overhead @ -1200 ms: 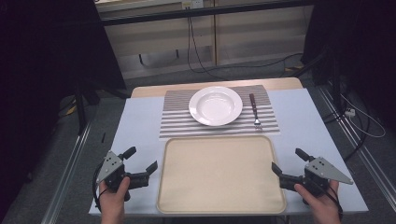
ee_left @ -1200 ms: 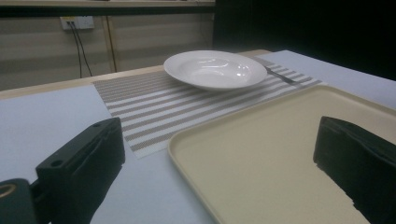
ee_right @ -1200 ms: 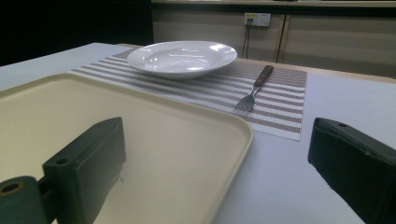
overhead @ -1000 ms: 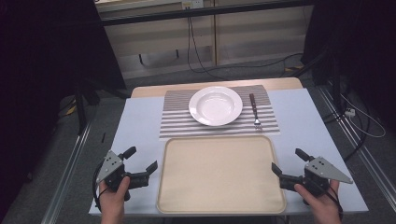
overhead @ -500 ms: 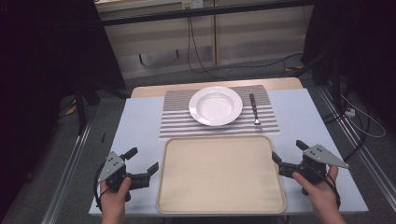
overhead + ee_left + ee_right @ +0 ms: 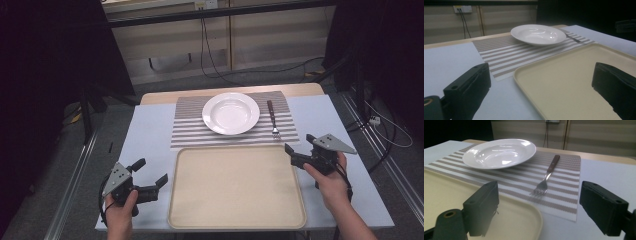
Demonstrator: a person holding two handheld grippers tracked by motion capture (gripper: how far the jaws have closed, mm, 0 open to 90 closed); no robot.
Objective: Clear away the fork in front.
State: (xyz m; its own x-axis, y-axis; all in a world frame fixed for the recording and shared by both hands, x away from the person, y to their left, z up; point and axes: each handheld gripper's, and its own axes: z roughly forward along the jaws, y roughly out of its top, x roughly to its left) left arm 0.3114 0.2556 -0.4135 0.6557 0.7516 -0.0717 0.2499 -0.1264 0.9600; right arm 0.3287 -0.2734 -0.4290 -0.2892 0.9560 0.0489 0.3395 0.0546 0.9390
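At the far side of the table (image 6: pixel 150 130), a white plate (image 6: pixel 231 113) sits in the middle of a striped placemat (image 6: pixel 190 127), and a fork (image 6: pixel 272 120) with a brown handle lies on the mat just right of the plate, its tines pointing toward the near side. Just in front of the mat's near edge rests a beige tray (image 6: pixel 235 187), with nothing on it.

The right gripper (image 6: pixel 300 150) is held above the tray's far right corner, near the fork's tines but apart from them. Its jaws have just been closing a little, yet they stand well apart with nothing between them; in the right gripper view the fork (image 6: pixel 546 177) lies ahead, framed between the two jaws, and the plate (image 6: pixel 499 152) is farther off to the left.

The left gripper (image 6: pixel 150 172) is at the near left, just beside the tray's left rim, its jaws also wide apart and holding nothing. Its own view looks across the tray (image 6: pixel 564 75) toward the plate (image 6: pixel 537 33).
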